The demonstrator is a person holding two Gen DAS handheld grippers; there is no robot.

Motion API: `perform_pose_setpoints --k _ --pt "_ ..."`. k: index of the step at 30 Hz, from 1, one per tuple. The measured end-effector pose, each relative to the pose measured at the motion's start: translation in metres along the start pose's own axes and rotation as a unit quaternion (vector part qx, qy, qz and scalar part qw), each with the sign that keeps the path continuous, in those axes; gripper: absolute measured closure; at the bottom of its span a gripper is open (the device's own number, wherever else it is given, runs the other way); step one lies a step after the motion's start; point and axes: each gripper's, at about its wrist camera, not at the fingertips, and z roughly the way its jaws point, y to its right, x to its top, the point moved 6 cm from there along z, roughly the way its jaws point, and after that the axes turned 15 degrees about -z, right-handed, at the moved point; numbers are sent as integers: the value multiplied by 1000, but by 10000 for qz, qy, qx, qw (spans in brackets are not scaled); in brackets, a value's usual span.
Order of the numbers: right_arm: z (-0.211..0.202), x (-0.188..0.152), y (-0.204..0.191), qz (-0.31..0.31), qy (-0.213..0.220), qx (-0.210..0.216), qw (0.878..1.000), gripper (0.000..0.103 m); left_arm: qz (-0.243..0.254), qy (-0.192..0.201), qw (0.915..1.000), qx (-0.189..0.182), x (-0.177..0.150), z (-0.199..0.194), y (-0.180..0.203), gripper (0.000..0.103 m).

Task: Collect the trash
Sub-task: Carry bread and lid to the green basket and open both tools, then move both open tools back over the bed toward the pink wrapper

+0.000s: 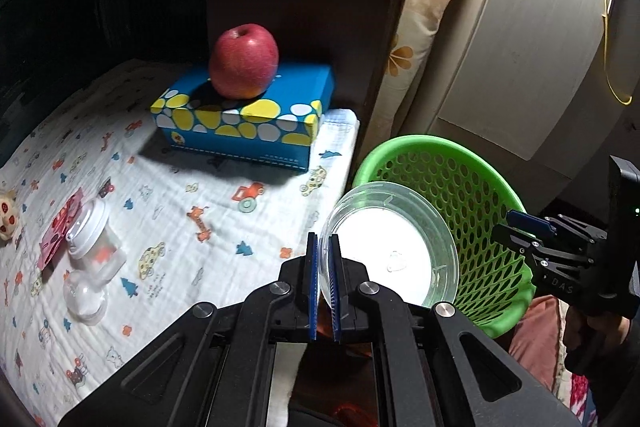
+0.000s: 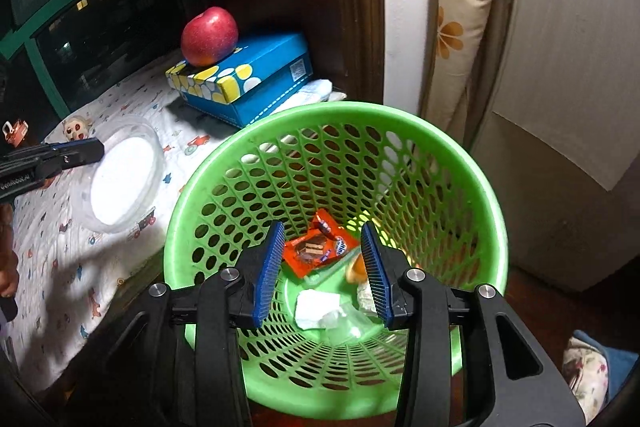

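My left gripper (image 1: pixel 324 239) is shut on the rim of a clear round plastic lid (image 1: pixel 392 255), which it holds on edge just off the table's right side, beside the mouth of a green mesh basket (image 1: pixel 480 219). In the right wrist view the lid (image 2: pixel 124 175) hangs left of the basket (image 2: pixel 320 115), still outside it. My right gripper (image 2: pixel 324 231) is open above the basket's mouth, with nothing between its fingers. Inside the basket lie an orange wrapper (image 2: pixel 316 247) and a white tissue (image 2: pixel 314 307). A clear small bottle (image 1: pixel 94 247) and a pink wrapper (image 1: pixel 60 227) lie on the table.
A red apple (image 1: pixel 244 61) sits on a blue spotted tissue box (image 1: pixel 248 123) at the back of the patterned cloth (image 1: pixel 180 195). A small toy (image 1: pixel 8 215) lies at the left edge. A dark wooden post and a cream cabinet (image 1: pixel 520 67) stand behind the basket.
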Motion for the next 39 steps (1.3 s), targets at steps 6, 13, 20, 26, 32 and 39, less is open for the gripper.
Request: perform_pose_setpoints --k 6,13,20,26,32,39 --pt "-13 -5 16 168 125 -93 9997 46 222 -214 9995 -89 -9 21 31 98" --pt "-19 -12 25 298 164 -110 9994 46 392 -464 9980 -175 -22 45 57 98" --pt "-19 -14 26 357 164 -87 9992 46 375 -609 9966 -403 -34 53 67 88" --pt "-20 -11 20 325 190 -35 9993 46 228 -522 9974 -437 -32 44 55 79" --pt "-19 -2 3 190 241 78 9995 42 -34 -308 9992 -241 -25 25 22 69" --pt "-10 17 -30 -87 268 292 9992 38 -497 -67 9985 220 -19 2 -46 61"
